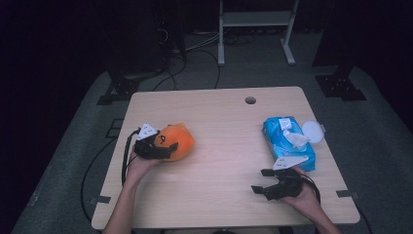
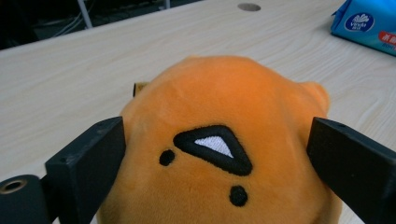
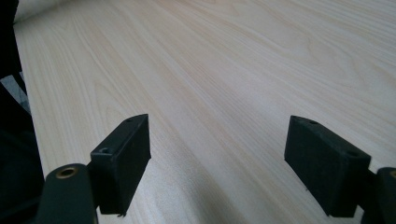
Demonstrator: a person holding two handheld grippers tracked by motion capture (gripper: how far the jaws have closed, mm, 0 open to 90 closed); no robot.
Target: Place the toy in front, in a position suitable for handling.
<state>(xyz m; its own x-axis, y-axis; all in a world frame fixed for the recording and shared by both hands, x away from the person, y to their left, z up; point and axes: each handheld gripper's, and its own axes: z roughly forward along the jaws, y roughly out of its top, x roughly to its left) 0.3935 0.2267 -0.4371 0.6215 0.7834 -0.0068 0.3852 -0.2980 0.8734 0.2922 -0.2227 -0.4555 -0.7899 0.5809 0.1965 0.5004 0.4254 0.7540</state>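
Observation:
An orange plush toy [image 1: 181, 138] with a black triangular mouth and two dot eyes lies at the left of the wooden table [image 1: 219, 161]. My left gripper [image 1: 169, 147] is open, its jaws straddling the toy's sides. In the left gripper view the plush toy [image 2: 233, 102] sits between the wide-spread jaws of my left gripper [image 2: 215, 140], each jaw close against a flank. My right gripper [image 1: 260, 180] hovers open near the front right of the table, held by a hand. Bare wood lies between the jaws of the right gripper [image 3: 217, 140].
A blue pack of wet wipes [image 1: 288, 142] lies at the right, its round white lid [image 1: 312, 131] flipped open; the pack [image 2: 369, 23] also appears far right in the left gripper view. A cable hole [image 1: 250, 100] sits near the far edge. Cables and stands lie beyond the table.

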